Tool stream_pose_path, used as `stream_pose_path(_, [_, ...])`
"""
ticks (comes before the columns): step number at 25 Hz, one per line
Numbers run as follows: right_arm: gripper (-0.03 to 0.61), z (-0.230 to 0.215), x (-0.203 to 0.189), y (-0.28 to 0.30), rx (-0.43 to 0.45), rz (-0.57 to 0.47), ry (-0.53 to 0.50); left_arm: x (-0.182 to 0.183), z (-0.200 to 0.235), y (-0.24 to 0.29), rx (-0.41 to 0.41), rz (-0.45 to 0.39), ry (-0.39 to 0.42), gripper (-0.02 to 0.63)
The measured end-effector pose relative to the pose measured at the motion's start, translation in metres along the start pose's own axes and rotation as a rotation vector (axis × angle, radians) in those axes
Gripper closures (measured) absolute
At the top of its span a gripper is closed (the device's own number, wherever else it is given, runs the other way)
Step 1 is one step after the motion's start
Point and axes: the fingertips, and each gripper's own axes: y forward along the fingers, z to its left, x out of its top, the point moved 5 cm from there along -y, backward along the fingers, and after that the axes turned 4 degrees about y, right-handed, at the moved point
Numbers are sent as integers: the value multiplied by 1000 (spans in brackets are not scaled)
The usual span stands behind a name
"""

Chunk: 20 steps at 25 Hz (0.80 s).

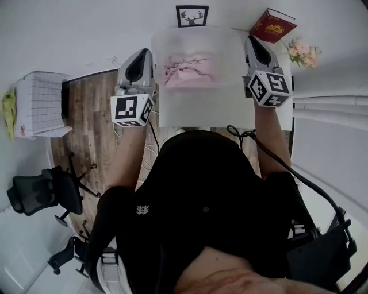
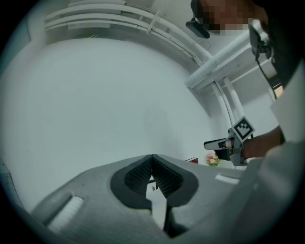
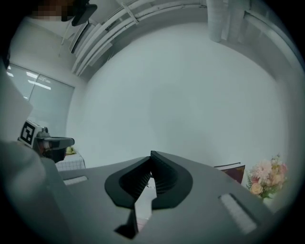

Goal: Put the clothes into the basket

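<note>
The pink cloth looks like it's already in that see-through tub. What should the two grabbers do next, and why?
Probably draw both back from the tub and lower them to rest. The crumpled pink garment lies inside the translucent plastic basket. The left gripper and right gripper flank it with jaws shut on nothing, so no grasp seems left to make here.

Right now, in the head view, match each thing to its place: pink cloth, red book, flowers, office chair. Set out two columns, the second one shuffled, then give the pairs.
1 pink cloth
2 red book
3 flowers
4 office chair

A near the picture's left edge, low down
B inside the translucent basket
C tilted, to the right of the deer picture
D near the right edge, just below the book

Pairs: 1-B, 2-C, 3-D, 4-A
</note>
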Motion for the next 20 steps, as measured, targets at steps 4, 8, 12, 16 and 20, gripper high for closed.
stream_pose_path(4, [579,-32,-26,-9,-3,12,66,-10,-10,18,-3,25,-9,615])
stream_pose_path(8, [580,-47,-48,-17,-42,59,39,-13,-12,22,-4,35,-11,614])
stream_pose_path(12, [580,-56,-58,-22,-70,77,30,-14,-17,27,-18,34,-17,614])
stream_pose_path(16, [580,-56,-54,-20,-62,70,16,-14,-20,32,-33,34,-15,615])
stream_pose_path(20, [580,-58,-55,-20,-62,78,29,-15,-23,34,-47,37,-13,615])
